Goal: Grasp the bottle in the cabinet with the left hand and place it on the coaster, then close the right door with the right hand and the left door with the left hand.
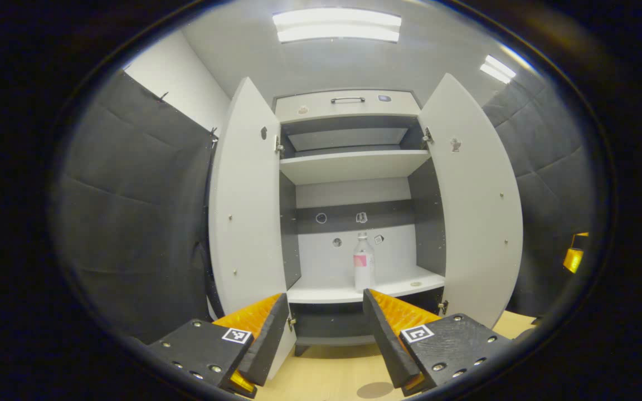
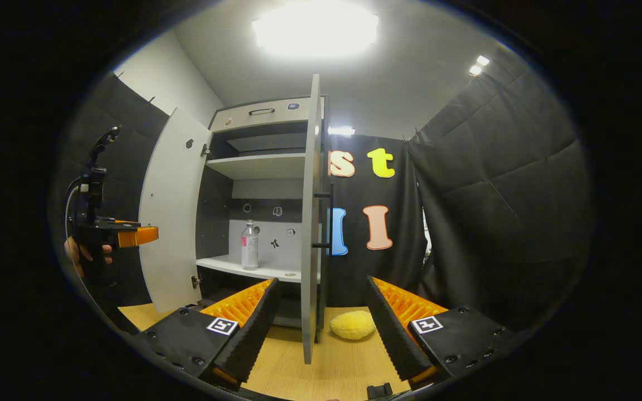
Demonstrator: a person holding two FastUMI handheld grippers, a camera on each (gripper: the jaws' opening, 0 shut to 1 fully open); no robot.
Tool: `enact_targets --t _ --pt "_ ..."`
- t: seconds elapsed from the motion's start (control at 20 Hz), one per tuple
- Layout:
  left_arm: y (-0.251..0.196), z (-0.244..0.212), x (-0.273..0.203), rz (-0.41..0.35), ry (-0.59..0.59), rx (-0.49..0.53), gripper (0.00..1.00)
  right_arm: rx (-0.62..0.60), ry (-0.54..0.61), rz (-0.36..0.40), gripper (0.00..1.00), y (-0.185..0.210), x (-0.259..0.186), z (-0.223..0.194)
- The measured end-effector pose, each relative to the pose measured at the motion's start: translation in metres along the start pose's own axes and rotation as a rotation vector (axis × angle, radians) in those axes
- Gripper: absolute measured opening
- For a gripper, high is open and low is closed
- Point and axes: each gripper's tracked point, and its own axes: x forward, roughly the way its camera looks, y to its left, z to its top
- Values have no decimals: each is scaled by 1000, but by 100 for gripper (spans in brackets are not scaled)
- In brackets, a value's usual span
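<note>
left gripper (image 1: pixel 325 323) gapes released, nothing between its jaws; the bottle (image 1: pixel 363 262) stands upright on the lower shelf (image 1: pixel 321 292) of the cabinet (image 1: pixel 348 106) at twelve o'clock, dead ahead and well apart. right gripper (image 2: pixel 324 317) is likewise released, farther off, facing the right door (image 2: pixel 311 223) edge.

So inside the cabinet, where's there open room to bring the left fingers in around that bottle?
The white lower shelf is bare left of the clear pink-labelled bottle, up to the dark side wall. Right of it lies only a small flat disc. The white upper shelf leaves headroom above. Both doors stand wide.
</note>
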Motion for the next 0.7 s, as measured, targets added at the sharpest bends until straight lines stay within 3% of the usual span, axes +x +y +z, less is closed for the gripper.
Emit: enact_targets --t 0.15,0.2,0.25,0.3,0.4,0.55,0.6,0.7 --pt "-12 -1 37 -37 -13 -24 82 -1 5 -24 97 -6 7 -3" --pt "-17 -2 49 -52 -14 -33 82 -10 6 -34 92 -7 10 -3" --pt "-19 -3 62 -64 -16 -38 82 -20 7 -42 97 -8 13 -4" --pt "-21 -3 74 -77 -21 -40 82 -30 9 -51 92 -7 18 -5" --pt "-27 -3 100 -102 -26 -42 82 -39 10 -71 97 -7 26 -5" --pt "-38 -5 137 -144 -35 -49 82 -38 9 -101 92 -5 38 -7" --pt "-42 -7 149 -159 -32 -54 82 -43 15 -113 97 -6 42 -11" --pt "-50 -11 170 -188 -29 -64 82 -48 25 -136 97 -6 49 -16"
